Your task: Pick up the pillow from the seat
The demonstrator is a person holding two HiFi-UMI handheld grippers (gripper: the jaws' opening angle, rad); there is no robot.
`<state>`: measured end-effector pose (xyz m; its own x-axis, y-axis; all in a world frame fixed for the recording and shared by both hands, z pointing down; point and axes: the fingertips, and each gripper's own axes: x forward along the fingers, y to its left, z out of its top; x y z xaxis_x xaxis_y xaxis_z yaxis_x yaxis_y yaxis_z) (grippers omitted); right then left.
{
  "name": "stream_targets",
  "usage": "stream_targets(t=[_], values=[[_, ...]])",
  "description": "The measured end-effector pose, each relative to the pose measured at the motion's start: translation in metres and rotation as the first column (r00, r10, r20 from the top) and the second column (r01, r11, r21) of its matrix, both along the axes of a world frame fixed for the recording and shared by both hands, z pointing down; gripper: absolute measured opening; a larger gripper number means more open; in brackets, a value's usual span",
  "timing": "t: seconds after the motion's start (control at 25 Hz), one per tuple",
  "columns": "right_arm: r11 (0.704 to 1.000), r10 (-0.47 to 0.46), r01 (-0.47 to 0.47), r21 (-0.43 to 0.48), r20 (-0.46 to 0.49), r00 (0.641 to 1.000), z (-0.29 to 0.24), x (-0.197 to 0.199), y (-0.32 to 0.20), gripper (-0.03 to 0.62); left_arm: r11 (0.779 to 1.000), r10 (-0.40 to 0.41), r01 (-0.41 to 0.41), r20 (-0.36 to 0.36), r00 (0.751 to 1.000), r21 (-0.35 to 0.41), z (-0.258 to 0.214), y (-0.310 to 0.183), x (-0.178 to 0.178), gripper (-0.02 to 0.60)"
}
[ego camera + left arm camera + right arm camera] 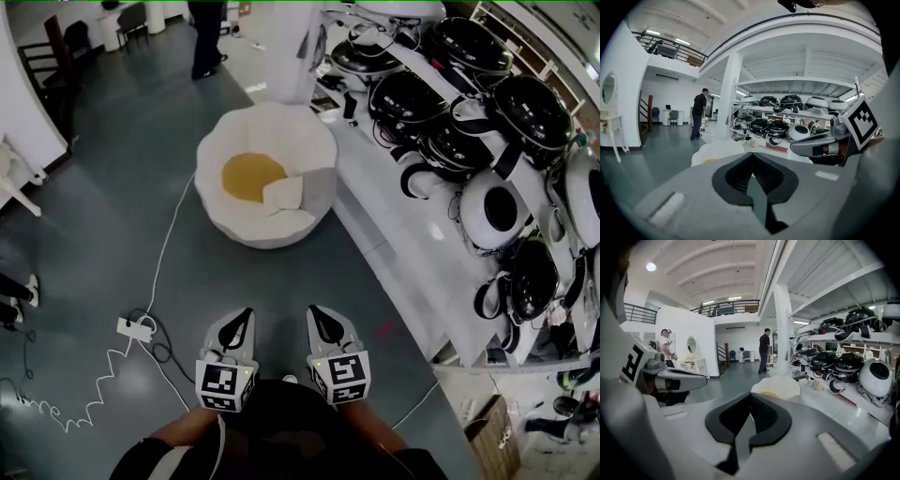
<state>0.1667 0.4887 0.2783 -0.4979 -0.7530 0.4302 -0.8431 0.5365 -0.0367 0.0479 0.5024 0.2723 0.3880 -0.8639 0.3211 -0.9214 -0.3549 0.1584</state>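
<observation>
A round white seat (309,131) stands on the grey floor ahead, with a yellow cushion (248,175) in its hollow. The white pillow (283,195) lies on the seat's near right side, partly over the cushion. My left gripper (244,317) and right gripper (317,315) are side by side low in the head view, well short of the seat. Both are shut with nothing in them. In the left gripper view the jaws (751,159) point at the seat (717,149). The right gripper view's jaws (750,398) point at the seat (777,386) too.
A long white shelf (412,234) of black and white helmets (487,112) runs along the right. A white column (291,47) stands behind the seat. A power strip (136,328) and a white cable (169,234) lie on the floor at left. A person (206,37) stands far back.
</observation>
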Motion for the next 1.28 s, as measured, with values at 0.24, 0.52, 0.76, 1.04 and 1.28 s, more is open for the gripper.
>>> stream_targets(t=[0.24,0.52,0.76,1.04,1.28], values=[[1.000,0.028,-0.028,0.012,-0.014,1.000,-0.009,-0.022,-0.032,0.002,0.999,0.033,-0.033,0.003,0.999,0.018,-0.011,-0.036,-0.022,0.002],[0.998,0.057,-0.056,0.033,-0.031,0.998,-0.017,-0.056,-0.055,0.002,0.998,0.055,-0.055,-0.010,0.998,0.043,-0.021,-0.064,-0.057,0.002],[0.995,0.085,-0.083,0.048,-0.033,0.996,-0.022,-0.080,-0.068,0.002,0.996,0.065,-0.063,-0.024,0.998,0.060,-0.020,-0.075,-0.086,0.002],[0.997,0.071,-0.070,0.040,-0.039,0.997,-0.020,-0.101,-0.079,0.002,0.998,0.055,-0.053,-0.043,0.998,0.038,-0.013,-0.080,-0.104,0.002],[0.999,0.045,-0.045,0.022,-0.039,0.998,-0.012,-0.113,-0.098,0.002,0.999,0.032,-0.031,-0.044,0.999,0.033,-0.006,-0.094,-0.115,0.002]])
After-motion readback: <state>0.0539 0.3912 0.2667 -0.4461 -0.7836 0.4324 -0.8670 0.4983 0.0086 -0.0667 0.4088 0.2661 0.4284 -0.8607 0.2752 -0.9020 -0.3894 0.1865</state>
